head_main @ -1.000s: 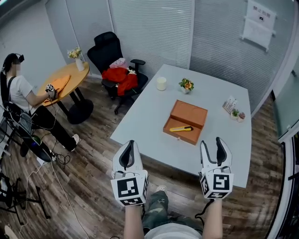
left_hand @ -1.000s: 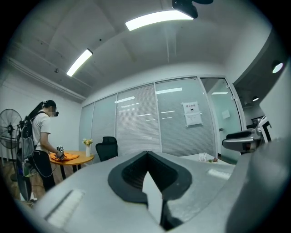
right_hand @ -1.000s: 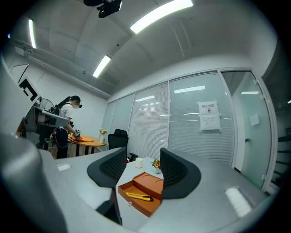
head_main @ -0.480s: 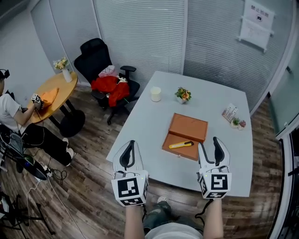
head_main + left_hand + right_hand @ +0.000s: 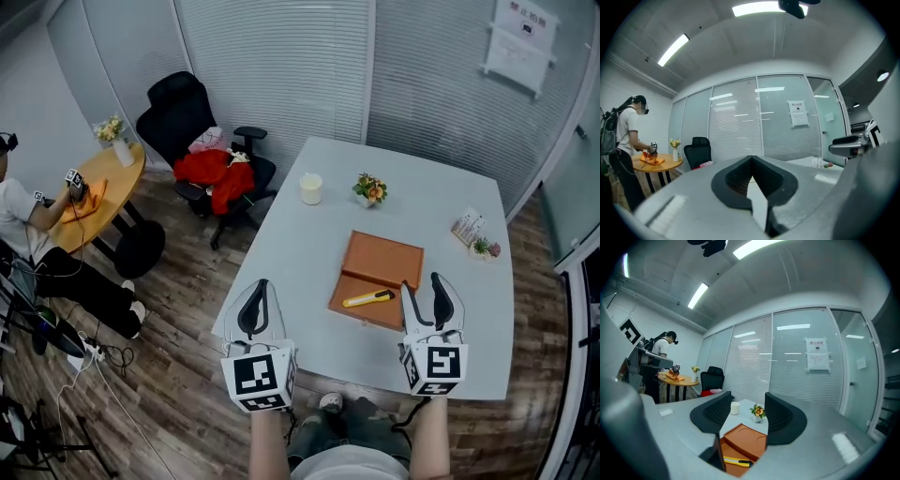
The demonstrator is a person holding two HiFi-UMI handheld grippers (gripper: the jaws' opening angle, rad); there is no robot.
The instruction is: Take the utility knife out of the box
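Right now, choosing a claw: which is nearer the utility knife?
Right. The right claw hovers just right of the utility knife; the left claw is by the table's left corner.

Bright, even room light from ceiling strip lamps [image 5: 761, 8], their reflections streaking the glass wall [image 5: 792, 327], soft faint shadows, heavy fisheye bending and black corners in both gripper views, right tongs [image 5: 748, 401] softly blurred up close.

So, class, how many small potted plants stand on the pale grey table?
2: an orange-flowered pot near the far edge beside the white cup, and a tiny green one at the right edge. None seems hidden.
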